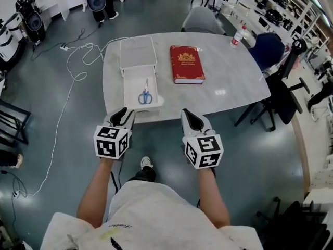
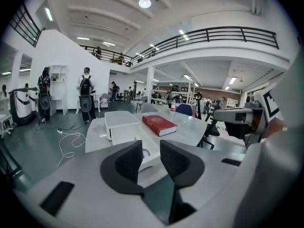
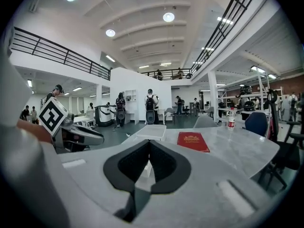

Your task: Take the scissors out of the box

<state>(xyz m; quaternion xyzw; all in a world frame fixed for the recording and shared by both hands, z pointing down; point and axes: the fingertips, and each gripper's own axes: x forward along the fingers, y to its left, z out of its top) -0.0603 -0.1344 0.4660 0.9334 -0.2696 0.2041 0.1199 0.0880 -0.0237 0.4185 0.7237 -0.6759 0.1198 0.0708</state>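
A white box stands open at the table's near left edge, with its lid lying behind it. Blue-handled scissors lie inside the box, at its near end. Short of the table edge, my left gripper hangs open and empty, pointing at the box. The left gripper view has the box just beyond the open left gripper, and a scissor handle loop shows between the jaws. My right gripper hovers off the table edge to the right of the box. Its jaws meet at the tips with nothing between them.
A red book lies to the right of the box on the grey marble table. A bottle stands at the far right corner. Chairs ring the far side, and a white cable trails over the floor on the left.
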